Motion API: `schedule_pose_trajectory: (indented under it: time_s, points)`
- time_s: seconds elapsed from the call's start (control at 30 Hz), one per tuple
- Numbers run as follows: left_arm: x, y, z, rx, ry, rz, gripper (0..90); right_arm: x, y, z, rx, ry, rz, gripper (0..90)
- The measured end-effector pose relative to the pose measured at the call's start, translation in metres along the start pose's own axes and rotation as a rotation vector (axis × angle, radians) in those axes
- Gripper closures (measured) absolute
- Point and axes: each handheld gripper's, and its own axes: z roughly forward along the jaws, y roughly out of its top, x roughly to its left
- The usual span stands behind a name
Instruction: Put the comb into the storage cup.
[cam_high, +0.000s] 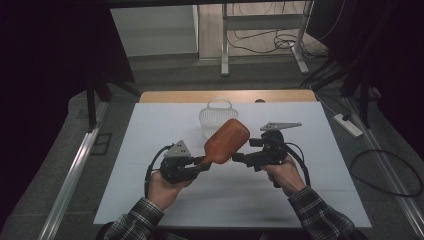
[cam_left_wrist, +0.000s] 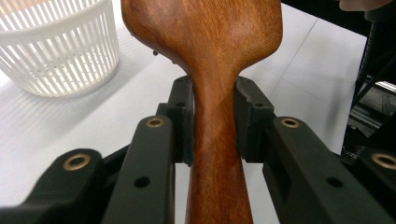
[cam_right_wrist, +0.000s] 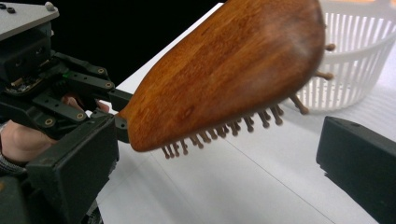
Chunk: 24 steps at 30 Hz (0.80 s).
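Note:
A wooden paddle hairbrush (cam_high: 227, 140) is held above the white table, bristles facing down and head angled up toward the basket. My left gripper (cam_high: 201, 163) is shut on its handle; in the left gripper view both pads (cam_left_wrist: 183, 122) press the narrow neck of the brush (cam_left_wrist: 210, 56). My right gripper (cam_high: 245, 150) stands just right of the brush head, jaws pointing left at it. In the right gripper view my right gripper (cam_right_wrist: 215, 140) is wide open, the brush head (cam_right_wrist: 224, 70) hanging ahead between the jaws without touching either. The left gripper (cam_right_wrist: 51, 93) appears there at the far left.
A small white slatted basket (cam_high: 217, 117) with a handle stands on the table (cam_high: 165, 120) just behind the brush, also seen in both gripper views (cam_left_wrist: 56, 51) (cam_right_wrist: 359, 60). A desk frame and cables lie on the floor beyond the table.

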Motion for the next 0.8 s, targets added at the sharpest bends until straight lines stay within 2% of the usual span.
schedule_pose_trajectory:
  time_s: [0.67, 0.8]
  points:
    - [-0.002, 0.001, 0.001, -0.025, -0.011, -0.001, 70.7, -0.001, 0.011, 0.028, 0.019, 0.033, 0.033, 0.0]
    - [-0.003, 0.001, 0.001, -0.031, -0.009, -0.003, 70.7, -0.002, 0.011, 0.032, 0.007, 0.039, 0.049, 0.0]
